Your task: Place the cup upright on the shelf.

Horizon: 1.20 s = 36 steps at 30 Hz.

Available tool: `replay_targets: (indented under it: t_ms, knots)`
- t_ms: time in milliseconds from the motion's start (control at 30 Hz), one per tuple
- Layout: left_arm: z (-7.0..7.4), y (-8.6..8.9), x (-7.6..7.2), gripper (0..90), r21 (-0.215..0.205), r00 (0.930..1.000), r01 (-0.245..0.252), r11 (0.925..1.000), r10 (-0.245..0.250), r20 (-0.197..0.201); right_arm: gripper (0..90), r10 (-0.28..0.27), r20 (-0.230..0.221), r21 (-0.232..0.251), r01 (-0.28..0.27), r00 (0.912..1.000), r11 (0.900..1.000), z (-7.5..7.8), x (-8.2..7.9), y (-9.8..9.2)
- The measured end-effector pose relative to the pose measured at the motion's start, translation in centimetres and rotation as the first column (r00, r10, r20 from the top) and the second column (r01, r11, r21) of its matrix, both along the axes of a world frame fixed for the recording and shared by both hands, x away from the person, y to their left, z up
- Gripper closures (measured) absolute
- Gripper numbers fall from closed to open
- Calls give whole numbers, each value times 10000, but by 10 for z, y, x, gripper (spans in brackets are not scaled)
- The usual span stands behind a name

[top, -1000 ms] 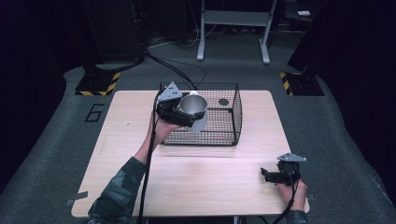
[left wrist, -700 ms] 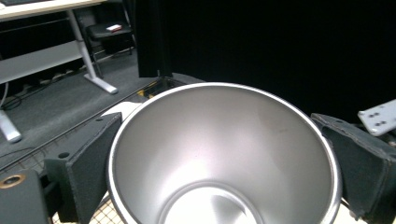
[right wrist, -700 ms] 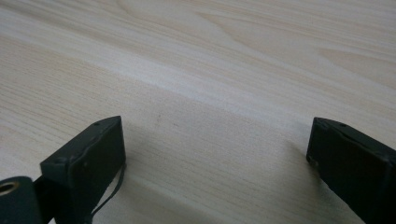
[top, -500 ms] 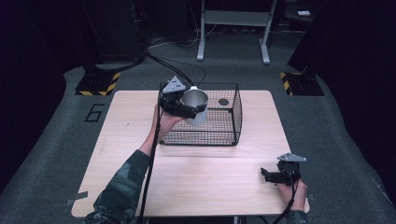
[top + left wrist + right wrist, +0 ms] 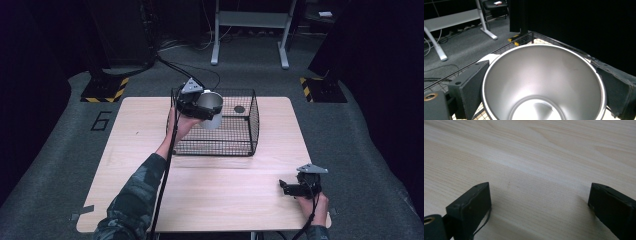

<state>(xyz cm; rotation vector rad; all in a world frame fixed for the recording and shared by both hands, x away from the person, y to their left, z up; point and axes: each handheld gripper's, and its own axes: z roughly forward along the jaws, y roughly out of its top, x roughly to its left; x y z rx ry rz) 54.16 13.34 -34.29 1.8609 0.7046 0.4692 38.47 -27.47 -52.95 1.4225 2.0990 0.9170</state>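
1. Your left gripper [image 5: 200, 106] is clamped on a metal cup [image 5: 210, 108], its two jaws pressed against opposite sides of the cup's wall
2. You hold the cup raised above the left end of the black wire basket [image 5: 240, 131], mouth tilted up; it does not rest on the basket floor
3. The basket stands at the far edge of the desk [image 5: 125, 150], about midway along it
4. Your right gripper [image 5: 291, 188] sits near the near right corner, jaws spread wide apart over bare wood with nothing between them
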Motion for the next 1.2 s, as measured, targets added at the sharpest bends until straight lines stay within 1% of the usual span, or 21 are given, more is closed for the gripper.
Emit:
replay_targets:
  t_ms: [133,167,200,367,467,567,600,667,767,800,900,1000,1200]
  knots:
    - [-4,-1,6,63,98,9997,-187,9998,188,-148,42,-3,-6,1,3,10000,10000,0,0,0]
    - [-5,-2,8,63,137,9996,-227,9996,228,-134,42,3,-1,7,-3,10000,10000,0,0,0]
    - [-6,-2,9,63,218,9996,-208,9995,212,-176,42,11,-1,-1,-11,10000,10000,0,0,0]
    - [-9,-5,12,63,331,9992,-305,9990,314,-266,43,13,-1,0,-13,10000,10000,0,0,0]
    - [-12,-8,15,63,510,9985,-376,9980,395,-371,43,-10,13,-14,10,10000,10000,0,0,0]
    - [-15,-8,18,63,452,9982,-421,9981,440,-419,43,6,0,-1,-6,10000,10000,0,0,0]
    - [-19,-8,21,63,534,9975,-471,9975,498,-499,43,14,-1,-3,-14,10000,10000,0,0,0]
    - [-23,-8,23,63,538,9966,-516,9972,549,-620,43,18,-4,-1,-18,10000,10000,0,0,0]
    - [-25,-9,26,63,641,9960,-581,9963,623,-648,43,20,-7,19,-20,10000,10000,0,0,0]
    - [-28,-9,28,63,612,9953,-585,9964,629,-731,43,33,6,-51,-32,10000,10000,0,0,0]
    - [-34,-10,32,63,643,9933,-638,9959,696,-917,43,39,2,-52,-39,10000,10000,0,0,0]
    - [-38,-11,36,63,765,9914,-708,9946,787,-1048,43,35,3,-53,-35,10000,10000,0,0,0]
    - [-45,-17,40,63,950,9892,-674,9932,789,-1233,43,38,1,-49,-38,10000,10000,0,0,0]
